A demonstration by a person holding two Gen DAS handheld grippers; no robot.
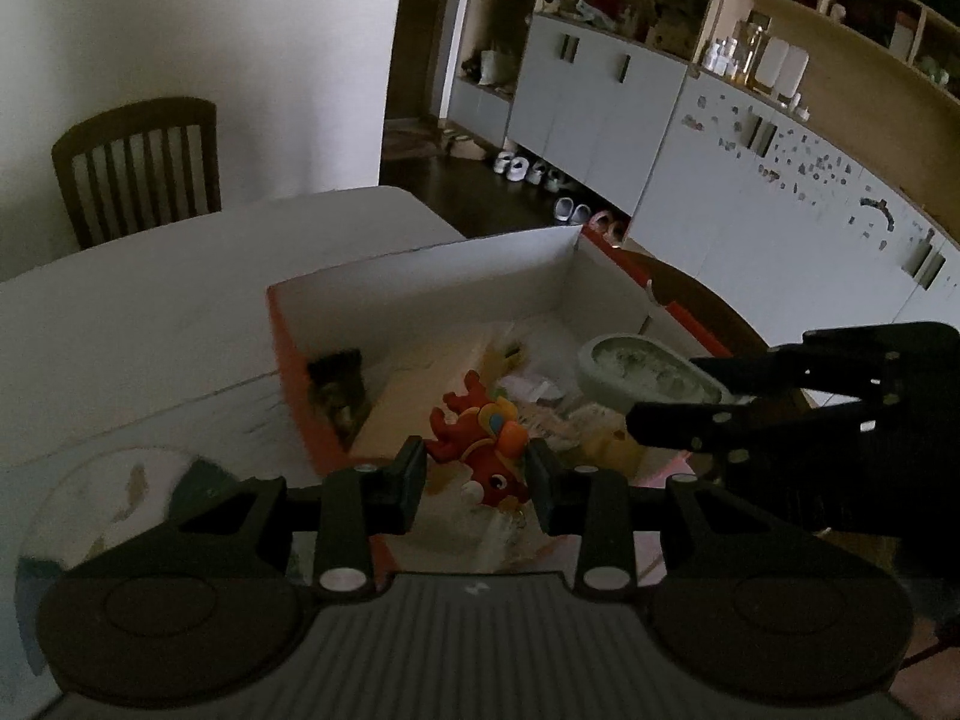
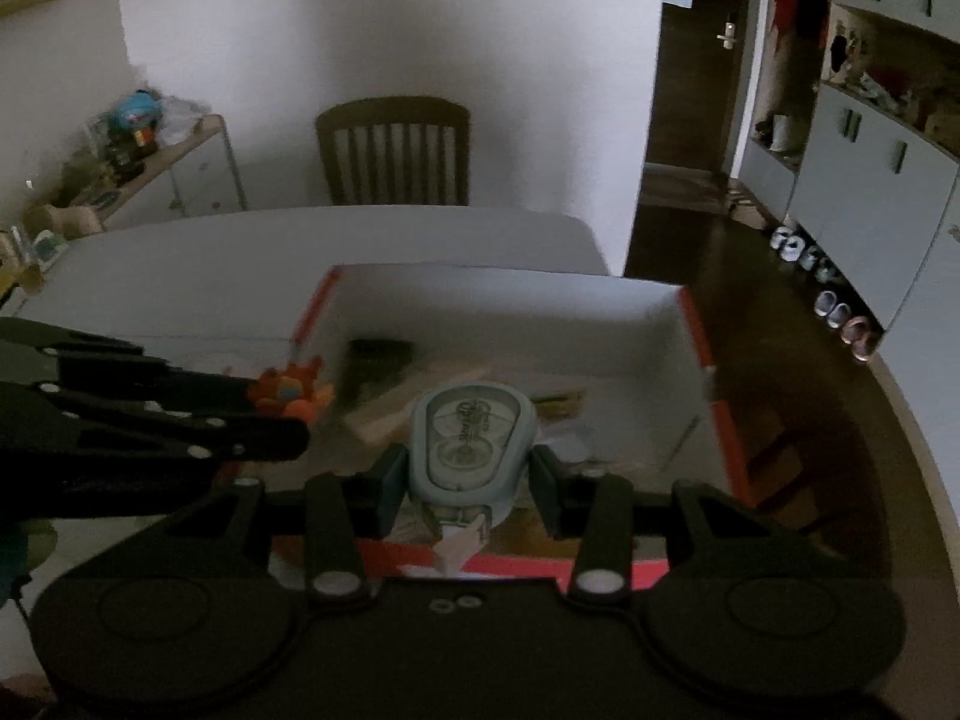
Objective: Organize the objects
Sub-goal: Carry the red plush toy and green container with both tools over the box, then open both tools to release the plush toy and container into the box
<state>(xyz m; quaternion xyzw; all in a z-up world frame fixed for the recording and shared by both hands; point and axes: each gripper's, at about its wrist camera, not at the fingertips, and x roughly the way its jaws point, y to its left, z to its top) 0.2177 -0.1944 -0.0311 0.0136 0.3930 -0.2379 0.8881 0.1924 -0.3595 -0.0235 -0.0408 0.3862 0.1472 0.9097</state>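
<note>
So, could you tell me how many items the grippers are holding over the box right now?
2: a red toy figure in the left gripper, and a pale correction-tape dispenser in the right gripper, both above the open box.

A: What is the left gripper (image 1: 478, 476) holding?
B: A red and orange toy figure (image 1: 480, 441), pinched between its pads above the open box (image 1: 432, 264).
A: And on the right?
B: The right gripper (image 1: 696, 402) grips a pale green tape dispenser (image 1: 636, 369) over the same box.
A: What's inside?
B: Papers and small clutter. The box sits on a white table (image 1: 150, 312).
</note>
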